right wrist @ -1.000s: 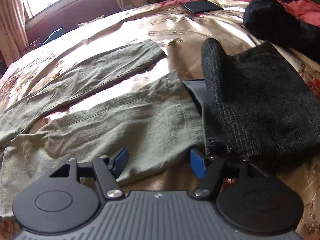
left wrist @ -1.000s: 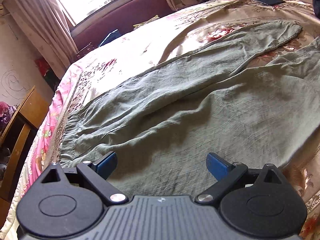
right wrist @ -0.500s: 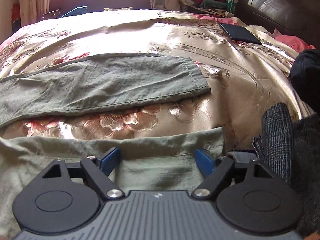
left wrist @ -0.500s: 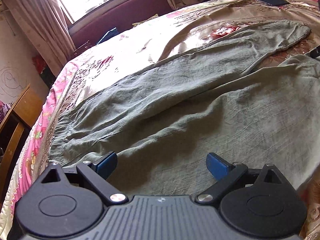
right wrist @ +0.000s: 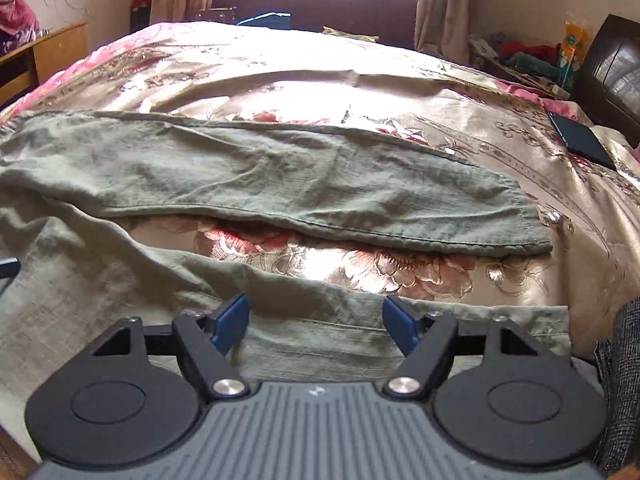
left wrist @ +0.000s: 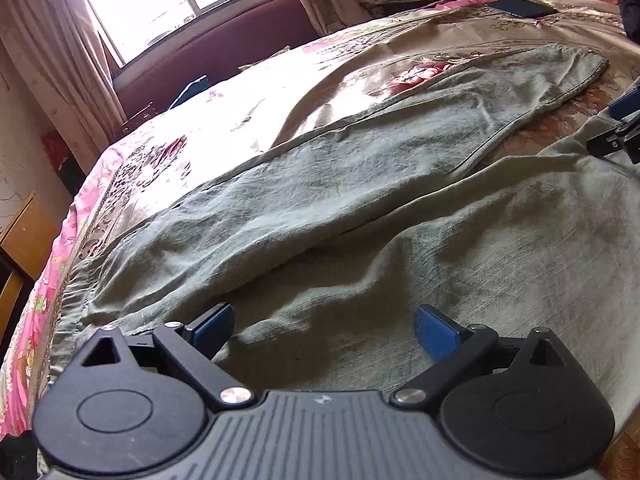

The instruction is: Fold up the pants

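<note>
Two olive-green pant legs are lying spread on the floral bedspread, the pants reaching toward the window. Left claw is hovering with jaws apart over the near leg. Right claw, jaws having just widened, is hanging above that leg's hem, gripping nothing.

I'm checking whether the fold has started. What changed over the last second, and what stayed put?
The right gripper swung away from the dark knit garment to face across both legs, and its jaws have just been opening, with nothing pinched. The left gripper edged lower over the waist end, open. The green pants lie flat and unfolded as before; the phone is unmoved.
</note>
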A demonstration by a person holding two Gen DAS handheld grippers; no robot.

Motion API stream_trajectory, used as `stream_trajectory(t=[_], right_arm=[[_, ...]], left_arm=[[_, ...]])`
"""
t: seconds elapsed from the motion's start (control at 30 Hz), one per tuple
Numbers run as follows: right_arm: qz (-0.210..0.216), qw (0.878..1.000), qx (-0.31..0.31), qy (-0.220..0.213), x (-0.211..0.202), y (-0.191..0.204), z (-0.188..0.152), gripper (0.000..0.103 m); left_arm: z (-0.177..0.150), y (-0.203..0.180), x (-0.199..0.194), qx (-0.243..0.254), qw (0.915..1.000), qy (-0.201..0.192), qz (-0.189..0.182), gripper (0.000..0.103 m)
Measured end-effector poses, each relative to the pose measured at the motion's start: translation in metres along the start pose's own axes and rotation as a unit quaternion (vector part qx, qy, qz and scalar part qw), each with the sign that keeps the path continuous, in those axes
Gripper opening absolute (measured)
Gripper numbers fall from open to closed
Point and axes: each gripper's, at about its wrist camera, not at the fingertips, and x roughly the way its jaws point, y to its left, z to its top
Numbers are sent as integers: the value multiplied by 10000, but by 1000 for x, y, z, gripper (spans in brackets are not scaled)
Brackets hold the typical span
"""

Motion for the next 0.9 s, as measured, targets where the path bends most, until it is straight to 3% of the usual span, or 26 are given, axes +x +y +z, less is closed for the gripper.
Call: stream_trajectory(t=[0.13,0.27,0.4,0.63,0.77,0.9], right_arm=[[-96,9986,520,88,-3,-13,22,77],[215,9992,-199,-278,-24,7,46,76],[630,9947,-767,-250,-4,41,88,76],[1047,9751,-1950,-151,74,123,158,76],[1162,9674,-2252,-42,119,149,179,76],[1383,9629,-2312,150,145,157,186,76]], left_arm=[[1,24,-7,-128,9999,-4,38,103],[-1,68,-27,-67,9991,-301,283,103],[6,128,-26,3,9970,-360,682,103],[22,251,39,-452,9935,56,1047,103],[29,299,89,-948,9919,235,811,103],[28,310,137,-1026,9915,586,554,103]])
